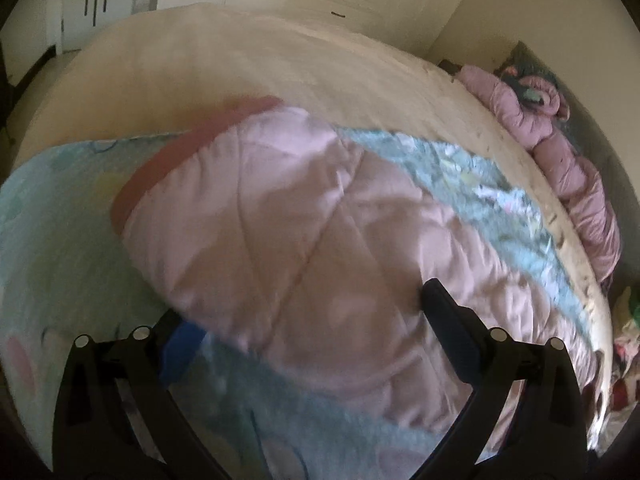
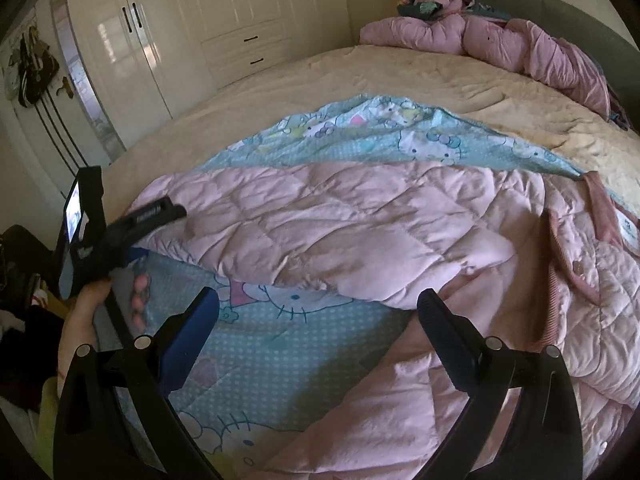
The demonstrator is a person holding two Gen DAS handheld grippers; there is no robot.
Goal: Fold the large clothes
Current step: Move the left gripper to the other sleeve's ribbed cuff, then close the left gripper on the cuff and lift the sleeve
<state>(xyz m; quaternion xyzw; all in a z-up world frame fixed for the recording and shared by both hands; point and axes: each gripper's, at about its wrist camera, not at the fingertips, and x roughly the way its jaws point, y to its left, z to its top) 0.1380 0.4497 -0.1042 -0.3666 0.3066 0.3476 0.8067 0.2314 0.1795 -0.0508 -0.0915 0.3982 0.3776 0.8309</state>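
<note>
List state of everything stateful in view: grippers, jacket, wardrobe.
Left gripper: cannot tell; at the pink jacket's edge, blurred.
Right gripper: open, empty, above the jacket hem.
Pink jacket: spread on the blanket, part folded over, front unbuttoned.
Blue blanket: laid flat on the bed.
Wardrobe doors: shut.
Wardrobe drawers: shut.

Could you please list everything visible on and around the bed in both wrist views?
quilted jacket: one, pale pink, spread on the blanket, darker pink trim.
cartoon blanket: one, light blue, under the jacket.
bed cover: one, beige, across the bed.
puffy coat: one, mauve pink, heaped at the headboard.
wardrobe: one, white, beyond the bed.
left gripper: black, fingers on either side of the jacket.
right gripper: black, open above the jacket's edge.
</note>
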